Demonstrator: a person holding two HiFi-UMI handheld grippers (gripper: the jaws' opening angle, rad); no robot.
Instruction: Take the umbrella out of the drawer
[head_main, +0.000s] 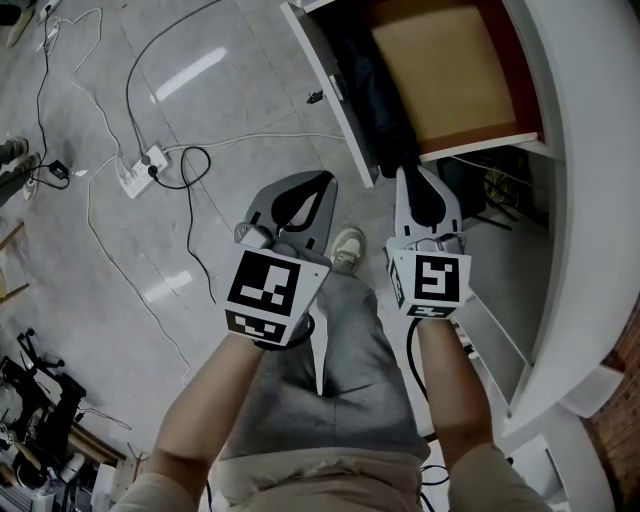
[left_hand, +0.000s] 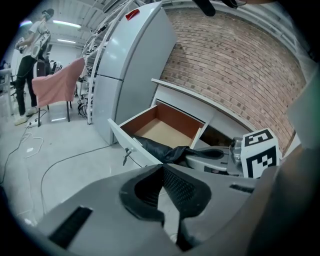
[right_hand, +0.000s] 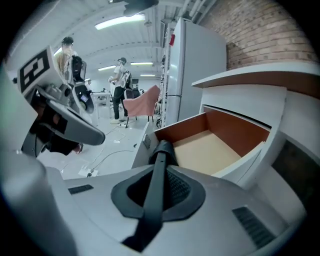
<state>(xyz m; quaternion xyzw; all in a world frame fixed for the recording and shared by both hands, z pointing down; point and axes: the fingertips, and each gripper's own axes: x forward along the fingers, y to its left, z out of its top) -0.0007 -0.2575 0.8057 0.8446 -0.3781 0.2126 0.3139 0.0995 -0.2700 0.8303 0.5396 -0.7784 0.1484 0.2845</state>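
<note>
Well, I'm looking steeply down over a pale grey floor (head_main: 200, 120) from the head view, with the white curved cabinet (head_main: 560, 150) running along the right. In the left gripper view a tall grey fridge (left_hand: 130, 65) is standing beyond it, against a brick wall.

The drawer (head_main: 455, 75) is standing pulled out, showing a tan bottom and reddish-brown inner walls. The black umbrella (head_main: 375, 95) is still lying inside it, along the white front panel, with the rest of the drawer bottom bare beside it. Its near end is reaching out past the drawer's corner toward me.

I'm holding the right gripper (head_main: 410, 190) at that corner, and its jaws are pressing together on a slim black part of the umbrella that runs straight down between them. The left gripper (head_main: 322, 182) is hanging just beside it, out over the floor, its jaw tips meeting with nothing between them.

Farther left, a white power strip (head_main: 140, 170) is lying among loose cables. What looks like a small key (left_hand: 127, 154) is hanging from the drawer's front.
</note>
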